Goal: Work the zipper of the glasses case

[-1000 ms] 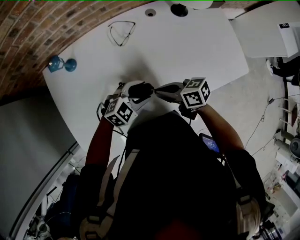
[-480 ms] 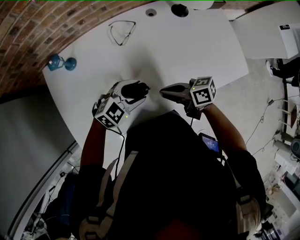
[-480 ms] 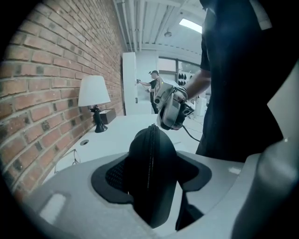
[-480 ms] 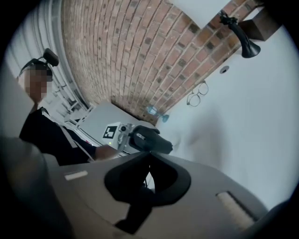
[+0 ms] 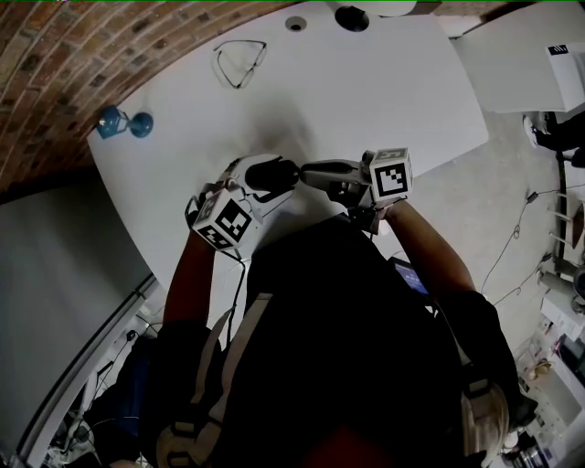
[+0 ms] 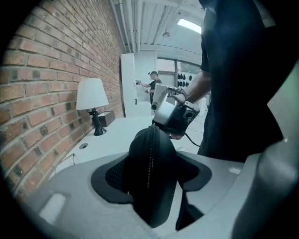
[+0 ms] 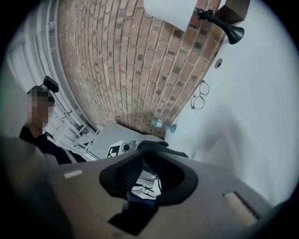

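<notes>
The left hand-held gripper is clamping one black glasses case between jaws standing about half spread, both pads pressing on the case's sides. It is holding the case over the near edge of the white counter, directly ahead of the person's torso. In the head view the case's long axis is running 9 to 3 o'clock, with the free end pointing to 3 o'clock at the right hand-held gripper. In the left gripper view the case is projecting straight out of the jaws, and its single zipper is running along the crest from 12 to 6 o'clock. The right hand-held gripper is hovering nose-on to that free end. Its jaws have just been opening and are standing slightly apart, with nothing pressed between the pads; contact with the case cannot be confirmed. Lying on the counter are one pair of eyeglasses at 11 o'clock of the case, one small blue object at 10 o'clock near the left edge, one lamp at 1 o'clock by the far edge, and one round port beside it. The brick wall is bordering the counter from 9 to 12 o'clock. Bare counter is lying open between the case and the eyeglasses and out toward 2 o'clock.
</notes>
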`<state>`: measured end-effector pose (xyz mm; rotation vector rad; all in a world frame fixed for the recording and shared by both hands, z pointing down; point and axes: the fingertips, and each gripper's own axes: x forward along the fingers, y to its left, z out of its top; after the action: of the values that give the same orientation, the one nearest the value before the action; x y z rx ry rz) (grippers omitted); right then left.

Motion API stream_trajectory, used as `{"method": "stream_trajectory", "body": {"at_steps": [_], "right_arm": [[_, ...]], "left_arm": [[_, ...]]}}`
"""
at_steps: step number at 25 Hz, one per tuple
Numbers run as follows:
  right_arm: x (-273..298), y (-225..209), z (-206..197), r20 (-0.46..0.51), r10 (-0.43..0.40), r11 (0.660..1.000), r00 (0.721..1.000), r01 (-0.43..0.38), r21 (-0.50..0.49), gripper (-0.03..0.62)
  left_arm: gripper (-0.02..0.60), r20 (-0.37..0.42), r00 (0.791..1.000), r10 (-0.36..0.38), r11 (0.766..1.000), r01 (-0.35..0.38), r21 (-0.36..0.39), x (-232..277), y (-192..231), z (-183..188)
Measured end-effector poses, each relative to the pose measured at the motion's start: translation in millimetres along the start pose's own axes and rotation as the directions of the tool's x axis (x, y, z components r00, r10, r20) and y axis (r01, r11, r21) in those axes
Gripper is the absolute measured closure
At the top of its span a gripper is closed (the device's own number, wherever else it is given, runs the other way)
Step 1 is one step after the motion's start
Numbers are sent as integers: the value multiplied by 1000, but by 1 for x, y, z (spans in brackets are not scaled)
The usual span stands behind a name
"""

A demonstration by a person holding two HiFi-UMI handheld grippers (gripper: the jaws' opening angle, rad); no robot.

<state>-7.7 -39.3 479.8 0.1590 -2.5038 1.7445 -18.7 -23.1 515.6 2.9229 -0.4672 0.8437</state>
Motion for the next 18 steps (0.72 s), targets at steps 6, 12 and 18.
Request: {"method": "stream_trajectory", "body": {"at_steps": [6,12,18], "right_arm": [[5,4,-6,25,85,991,996,-87,102,499],[1,1,-10,79,104,978,992,-116,175,502],[-1,4,-14,72,98,983,993,-108,150,585]], "left_arm": [[311,-16,1000,12,1000,-12,-4,1,1,-2],[310,-44,999,9,1000,-8,11,5,-3,-5],[310,-78,997,9,1000,-8,22,11,-4,-11]]}}
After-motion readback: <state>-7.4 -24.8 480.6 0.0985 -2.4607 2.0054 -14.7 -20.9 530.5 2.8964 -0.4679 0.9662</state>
